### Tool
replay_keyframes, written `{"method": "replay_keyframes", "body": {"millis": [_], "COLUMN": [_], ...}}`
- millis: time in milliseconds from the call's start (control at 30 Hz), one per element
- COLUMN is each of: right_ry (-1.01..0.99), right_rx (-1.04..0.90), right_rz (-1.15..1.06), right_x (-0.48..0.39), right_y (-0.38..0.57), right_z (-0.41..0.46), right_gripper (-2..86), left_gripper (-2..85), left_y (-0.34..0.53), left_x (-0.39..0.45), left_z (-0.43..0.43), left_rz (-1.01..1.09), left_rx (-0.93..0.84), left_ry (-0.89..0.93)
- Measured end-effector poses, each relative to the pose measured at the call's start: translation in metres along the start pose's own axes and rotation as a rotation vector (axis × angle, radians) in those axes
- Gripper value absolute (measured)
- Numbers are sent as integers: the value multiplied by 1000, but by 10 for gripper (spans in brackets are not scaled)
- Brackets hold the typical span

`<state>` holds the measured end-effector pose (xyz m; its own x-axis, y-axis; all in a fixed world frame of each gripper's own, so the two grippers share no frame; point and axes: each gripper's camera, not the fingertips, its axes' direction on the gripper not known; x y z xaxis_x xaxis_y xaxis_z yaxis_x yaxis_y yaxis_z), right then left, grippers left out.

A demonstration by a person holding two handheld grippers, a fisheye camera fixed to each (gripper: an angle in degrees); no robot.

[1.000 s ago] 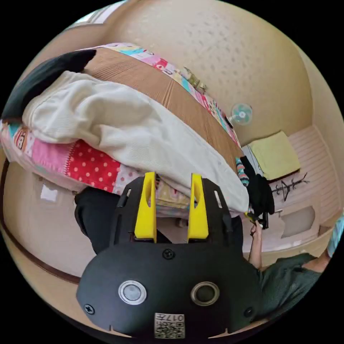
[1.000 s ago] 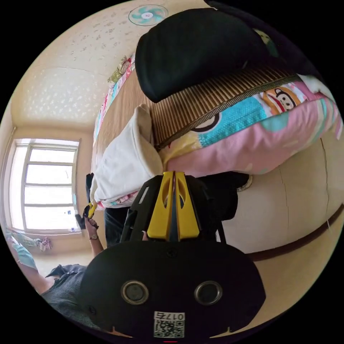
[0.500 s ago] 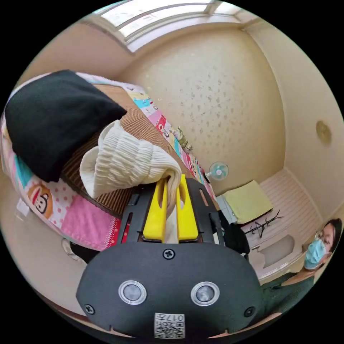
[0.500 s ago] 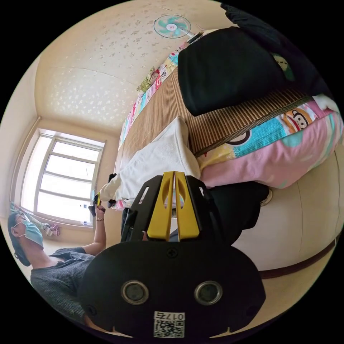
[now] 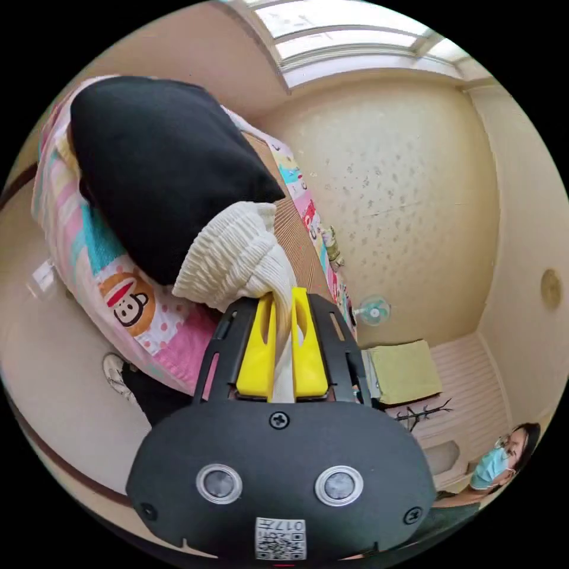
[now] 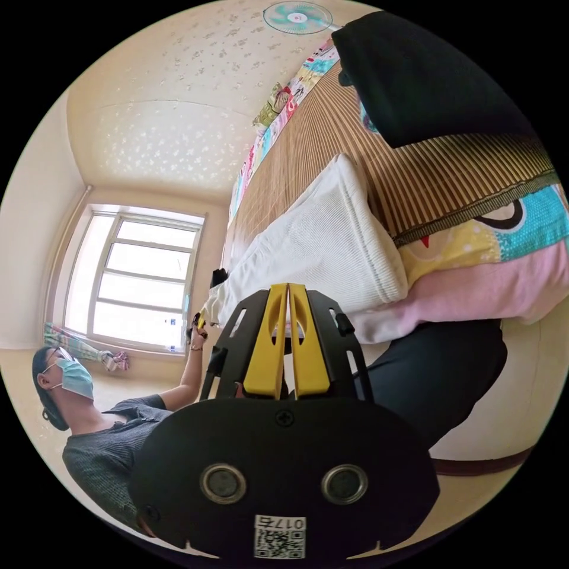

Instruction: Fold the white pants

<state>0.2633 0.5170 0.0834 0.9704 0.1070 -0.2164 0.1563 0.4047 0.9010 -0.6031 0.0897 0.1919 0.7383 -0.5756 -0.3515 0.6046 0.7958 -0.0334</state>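
Observation:
The white pants (image 6: 320,249) lie stretched along the bamboo mat (image 6: 379,148) of a bed, one end hanging over the near edge. In the left gripper view, my left gripper (image 5: 283,299) is shut on the ribbed white waistband (image 5: 237,261), which bunches up just past the yellow jaws. In the right gripper view, my right gripper (image 6: 287,291) is shut, its jaws pressed together with nothing between them, just in front of the near end of the pants. At the far end of the pants a hand holds the other gripper (image 6: 198,321).
A black cushion (image 5: 160,166) lies on the mat beside the pants, over a colourful quilt (image 5: 124,302). Dark cloth (image 6: 438,379) hangs below the bed edge. A person in a mask (image 6: 77,391) stands by the window (image 6: 142,278). A fan (image 5: 372,309) stands by the wall.
My left gripper, open a second ago, has shut on the waistband and gathered it up. Both cameras have swung; the right gripper stays shut and now sits closer to the pants' end.

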Motion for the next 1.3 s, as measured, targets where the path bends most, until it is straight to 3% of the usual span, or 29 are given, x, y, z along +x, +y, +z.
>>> {"method": "replay_keyframes", "body": {"millis": [167,233,333,400,467,567,633,733,833,900,967,1033,1100,1200,1300], "right_ry": [10,-23,-61,-61,-74,-102,-132,-199,-168,-111,-108,-149,-172,-165,-55], "right_rx": [3,18,24,12,-6,-55,-88,-134,-190,-286,-435,-538,-460,-305,-357], "right_rz": [2,3,-3,-15,-53,-114,-146,-210,-266,-289,-330,-396,-506,-529,-388], "right_x": [8,13,21,25,22,12,6,-7,-20,-26,-33,-51,-90,-107,-64], "right_y": [15,21,31,36,39,40,38,30,12,-9,-24,-32,-32,-19,-15], "right_z": [-4,-5,1,14,27,52,68,101,148,205,254,282,266,226,236], "right_gripper": [7,7,9,13,19,38,57,79,103,107,70,45,36,38,57], "left_gripper": [48,59,88,110,105,79,75,77,81,81,45,4,-4,-4,13], "left_y": [96,149,234,276,323,357,360,342,305,284,269,268,264,268,268], "left_x": [236,287,328,326,303,291,295,298,275,244,190,169,167,174,157], "left_z": [46,81,171,234,293,292,273,218,189,198,244,250,231,190,152], "left_rz": [547,664,814,816,728,694,774,872,788,682,579,546,528,607,532], "left_rx": [25,-8,-211,-424,-665,-713,-672,-407,-233,-258,-571,-701,-681,-522,-335], "left_ry": [-116,-110,-129,-121,36,259,195,16,-170,-316,-523,-482,-447,-409,-329]}}
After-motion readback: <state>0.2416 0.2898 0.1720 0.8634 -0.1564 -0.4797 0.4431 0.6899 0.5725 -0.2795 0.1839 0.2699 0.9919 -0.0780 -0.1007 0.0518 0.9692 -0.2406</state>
